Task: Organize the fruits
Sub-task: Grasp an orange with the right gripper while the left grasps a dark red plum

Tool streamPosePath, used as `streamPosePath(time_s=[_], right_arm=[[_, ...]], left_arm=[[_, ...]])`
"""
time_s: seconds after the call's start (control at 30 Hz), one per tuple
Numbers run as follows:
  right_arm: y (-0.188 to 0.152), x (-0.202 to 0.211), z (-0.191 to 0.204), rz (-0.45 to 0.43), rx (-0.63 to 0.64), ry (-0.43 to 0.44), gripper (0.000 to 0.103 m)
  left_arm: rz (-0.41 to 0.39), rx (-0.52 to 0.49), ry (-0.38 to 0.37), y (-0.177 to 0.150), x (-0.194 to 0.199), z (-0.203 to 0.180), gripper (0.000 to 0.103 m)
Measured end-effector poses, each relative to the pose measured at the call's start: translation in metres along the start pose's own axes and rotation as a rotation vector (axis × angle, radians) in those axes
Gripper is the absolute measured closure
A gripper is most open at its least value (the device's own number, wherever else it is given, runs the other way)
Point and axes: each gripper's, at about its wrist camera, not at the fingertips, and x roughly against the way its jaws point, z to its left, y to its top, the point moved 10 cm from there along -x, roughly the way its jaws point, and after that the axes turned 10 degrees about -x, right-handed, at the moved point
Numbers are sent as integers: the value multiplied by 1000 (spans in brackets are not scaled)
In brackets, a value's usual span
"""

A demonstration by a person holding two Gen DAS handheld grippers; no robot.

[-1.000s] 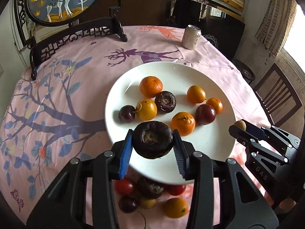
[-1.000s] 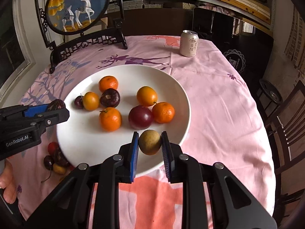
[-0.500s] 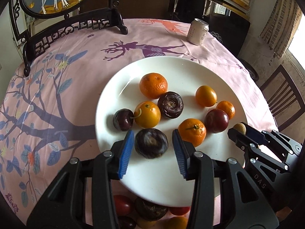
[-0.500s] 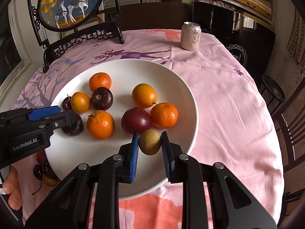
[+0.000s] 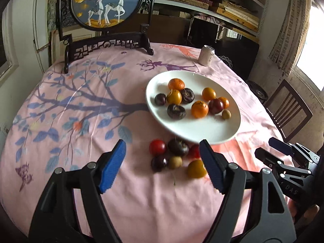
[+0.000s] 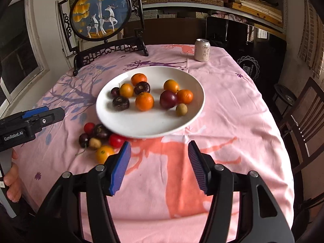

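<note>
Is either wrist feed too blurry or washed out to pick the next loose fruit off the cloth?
Left wrist: loose fruits below the plate smeared by motion blur, window at right blown out, edges bowed by fisheye. Right wrist: sharper, same loose fruits readable, soft shadow under the plate rim, no glare on them.

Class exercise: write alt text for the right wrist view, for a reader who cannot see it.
An open right gripper, holding nothing, hovers over a pink tablecloth before a white plate of nine fruits. Six more fruits lie beside the plate, near the left gripper.
</note>
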Motion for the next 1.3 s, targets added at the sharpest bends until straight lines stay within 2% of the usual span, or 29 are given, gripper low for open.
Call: streamPosePath(time_s=[0.17, 0.37, 0.63, 0.77, 1.0, 1.07, 1.17, 1.3], right_arm=[[-29, 16, 13, 20, -20, 30, 44], [-37, 19, 34, 27, 12, 41, 44], [-53, -39, 69, 146, 100, 42, 44], [-54, -66, 76, 191, 89, 35, 44], [-45, -86, 86, 179, 84, 31, 44], [-45, -92, 88, 169, 108, 18, 67], [-44, -88, 87, 159, 100, 23, 67], [-37, -63, 76, 104, 86, 25, 67]], left_arm=[[2, 8, 21, -38, 24, 9, 21], [-25, 40, 37, -45, 38, 26, 20], [-12, 65, 70, -55, 32, 45, 20], [-4, 95, 80, -61, 31, 60, 20], [5, 99, 71, -64, 25, 68, 20], [21, 96, 59, -64, 19, 65, 20], [45, 70, 44, -63, 9, 56, 20], [81, 5, 56, -61, -10, 39, 20]])
